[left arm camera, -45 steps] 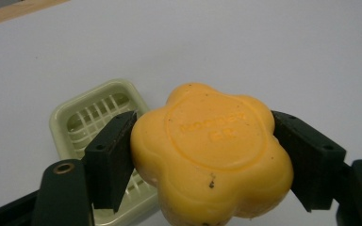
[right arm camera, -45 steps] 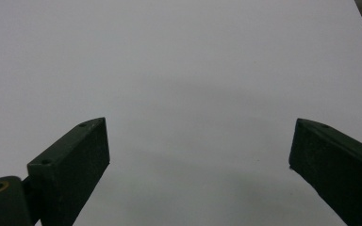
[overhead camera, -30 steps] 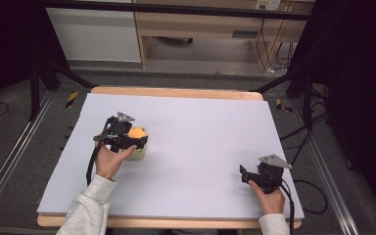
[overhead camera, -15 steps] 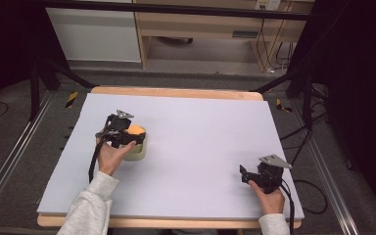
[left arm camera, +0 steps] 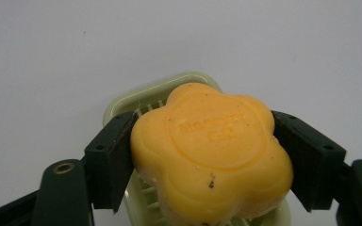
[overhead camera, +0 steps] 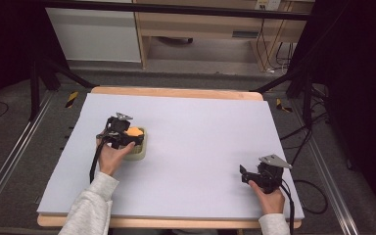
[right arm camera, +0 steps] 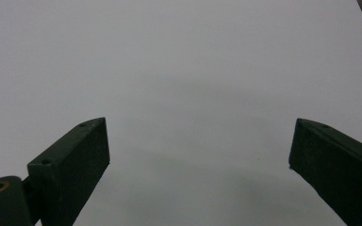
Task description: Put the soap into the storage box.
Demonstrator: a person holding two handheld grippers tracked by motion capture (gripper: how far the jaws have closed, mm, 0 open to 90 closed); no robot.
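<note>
Left tongs (left arm camera: 212,160) clenched on an orange flower-shaped soap bar (left arm camera: 210,153) over a pale green soap dish (left arm camera: 136,101) at the desk's (overhead camera: 200,127) left, right tongs (right arm camera: 198,174) released, resting near its right front corner

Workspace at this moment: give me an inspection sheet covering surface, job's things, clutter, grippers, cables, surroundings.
Surface: pale grey mat on a wooden table.
Job's things: orange flower-shaped soap over a pale green soap dish.
Clutter: nothing seen.
Grippers: left gripper shut on the soap; right gripper open above bare mat near the front right corner.
Cables: one trails from each gripper; others lie on the floor at right.
Surroundings: wooden shelving behind, dark curtains at the sides.
</note>
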